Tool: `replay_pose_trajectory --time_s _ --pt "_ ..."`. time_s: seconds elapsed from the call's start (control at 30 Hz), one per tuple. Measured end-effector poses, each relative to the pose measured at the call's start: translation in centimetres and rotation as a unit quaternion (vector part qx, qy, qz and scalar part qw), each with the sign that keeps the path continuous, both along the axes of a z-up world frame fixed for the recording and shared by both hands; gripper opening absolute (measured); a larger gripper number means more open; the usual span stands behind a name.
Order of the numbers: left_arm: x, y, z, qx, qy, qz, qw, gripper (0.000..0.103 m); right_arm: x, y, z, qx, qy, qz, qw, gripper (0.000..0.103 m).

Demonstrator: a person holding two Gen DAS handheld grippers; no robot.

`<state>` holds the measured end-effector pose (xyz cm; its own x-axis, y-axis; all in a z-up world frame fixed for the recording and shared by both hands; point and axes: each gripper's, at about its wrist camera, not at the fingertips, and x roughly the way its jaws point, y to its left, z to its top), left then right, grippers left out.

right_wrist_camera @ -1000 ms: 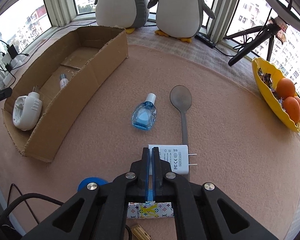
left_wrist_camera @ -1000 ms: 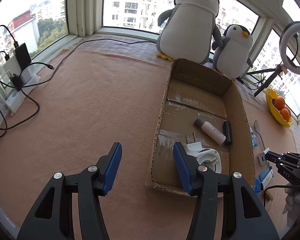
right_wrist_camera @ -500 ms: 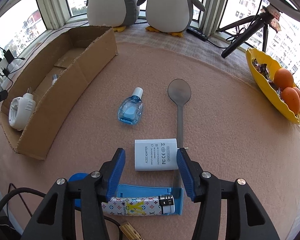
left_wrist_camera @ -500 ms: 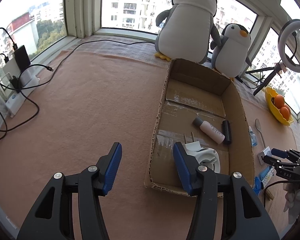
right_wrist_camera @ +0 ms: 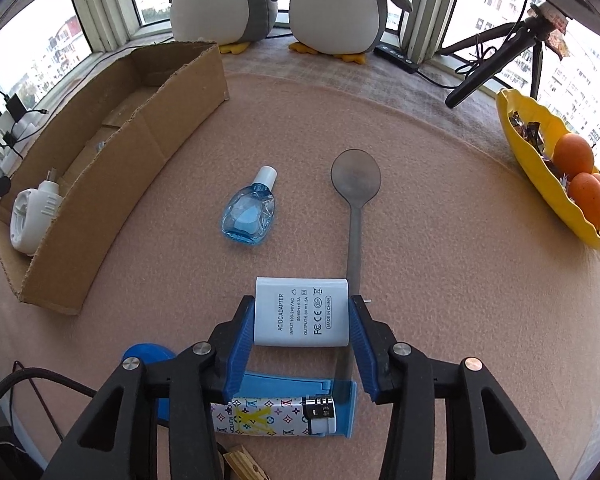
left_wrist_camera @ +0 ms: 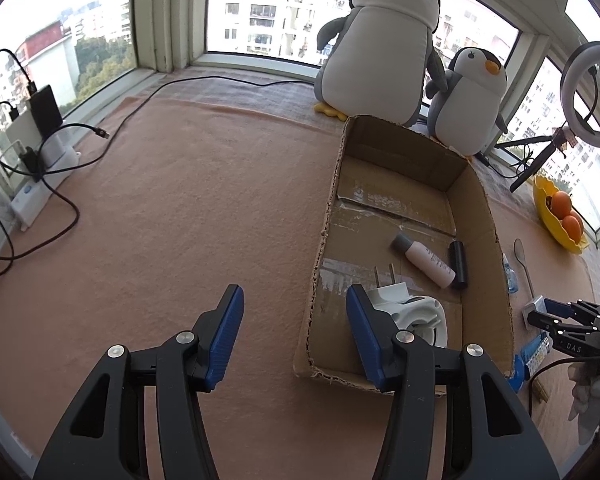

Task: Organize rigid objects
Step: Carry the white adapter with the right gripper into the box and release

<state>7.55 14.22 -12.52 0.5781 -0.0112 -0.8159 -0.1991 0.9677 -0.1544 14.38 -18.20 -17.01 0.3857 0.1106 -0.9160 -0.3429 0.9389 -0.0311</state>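
Observation:
A white AC/DC adapter lies flat on the pink cloth. My right gripper is open, its blue pads on either side of the adapter, close to its ends. A blue bottle, a grey spoon and a patterned lighter on a blue holder lie nearby. The cardboard box holds a white plug-in device, a pink bottle and a black tube. My left gripper is open and empty, low at the box's near left corner.
Two plush penguins stand behind the box. A yellow dish with oranges sits at the right. A tripod, power strip and cables line the window sills. A blue round lid lies by my right gripper.
My right gripper went from shut to open and moved forward, so its pads now flank the adapter. The left gripper stayed nearly still.

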Motion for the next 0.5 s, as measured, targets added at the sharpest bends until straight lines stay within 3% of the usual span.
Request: replay_pose_trajectory --time_s 0.33,0.5 --pt "0.7 0.1 0.1 0.0 -0.003 -0.004 1.0 0.052 -1.5 0.6 4.6 0.032 -0.051 -0.012 0.998 0.041" --pt "1.8 0.0 -0.1 0.008 -0.001 -0.007 0.9999 0.044 -2.3 2.3 7.6 0.048 -0.085 -0.003 0.995 0.041"
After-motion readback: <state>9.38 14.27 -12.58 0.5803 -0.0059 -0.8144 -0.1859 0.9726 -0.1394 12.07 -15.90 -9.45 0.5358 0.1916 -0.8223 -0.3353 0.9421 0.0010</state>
